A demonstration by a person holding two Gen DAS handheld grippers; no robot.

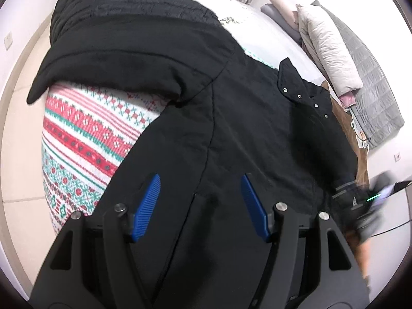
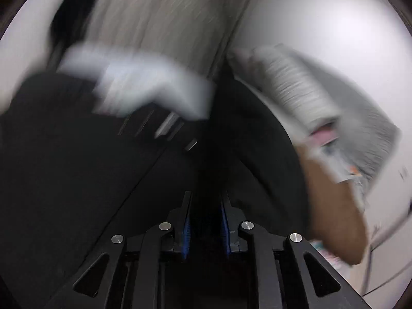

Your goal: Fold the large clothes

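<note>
A large black coat (image 1: 195, 97) lies spread over a bed, its sleeve (image 1: 108, 59) folded across at the upper left and a snap-button flap (image 1: 298, 87) at the right. My left gripper (image 1: 200, 180) hovers over the coat's body, its blue pads (image 1: 149, 206) wide apart and empty. In the right wrist view, which is heavily motion-blurred, my right gripper (image 2: 206, 206) has its fingers close together around a fold of the black coat (image 2: 103, 170). The right gripper also shows blurred at the right edge of the left wrist view (image 1: 370, 200).
The bed has a red, green and white patterned cover (image 1: 85, 139). A stack of folded clothes and a grey quilted blanket (image 1: 355, 67) sits at the right against the wall. A brown garment (image 2: 334, 206) lies beside the coat. Tiled floor (image 1: 18, 154) runs along the left.
</note>
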